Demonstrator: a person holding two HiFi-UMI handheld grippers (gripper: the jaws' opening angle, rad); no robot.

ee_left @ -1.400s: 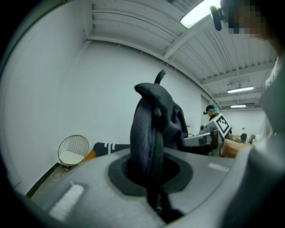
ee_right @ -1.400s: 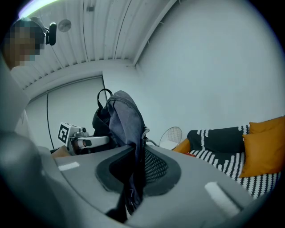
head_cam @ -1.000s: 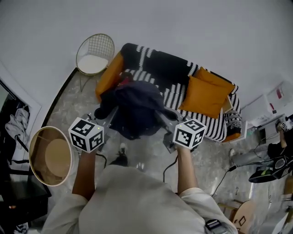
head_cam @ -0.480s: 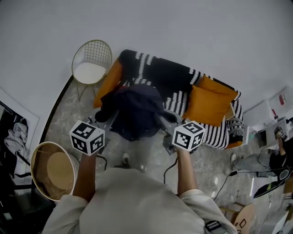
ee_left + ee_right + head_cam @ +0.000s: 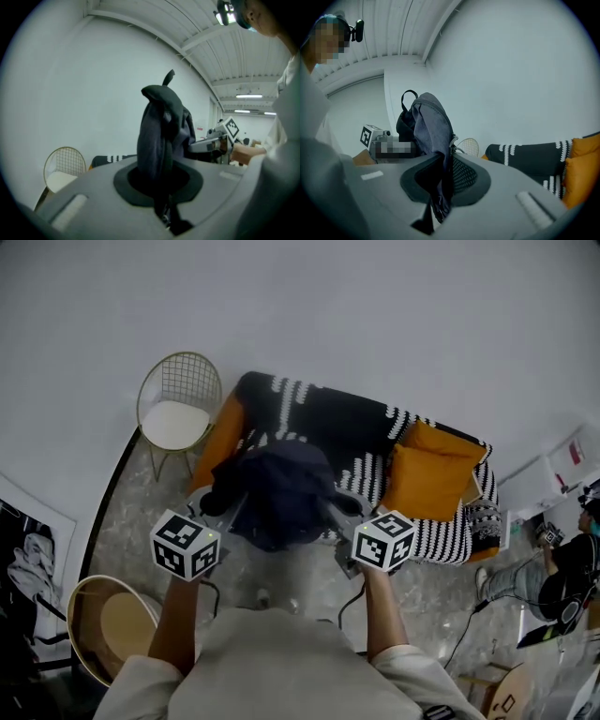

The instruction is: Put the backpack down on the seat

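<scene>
A dark navy backpack [image 5: 281,493] hangs in the air between my two grippers, in front of a black-and-white striped sofa [image 5: 328,423]. My left gripper [image 5: 220,507] is shut on the bag's left side; in the left gripper view the dark fabric [image 5: 159,140] rises straight out of the jaws [image 5: 164,206]. My right gripper [image 5: 342,512] is shut on the bag's right side, with cloth and mesh [image 5: 440,154] pinched at the jaws [image 5: 438,206]. The sofa seat lies just beyond and below the bag.
Orange cushions [image 5: 431,479] lie on the sofa's right half, another orange one [image 5: 225,423] at its left arm. A gold wire chair [image 5: 178,413] stands left of the sofa, a round wicker basket [image 5: 108,629] at lower left. A person sits at far right [image 5: 567,568].
The view has shifted forward: sofa and chair sit lower and nearer to the centre of the frame, the basket slid down-left. The backpack stays held between both grippers.
</scene>
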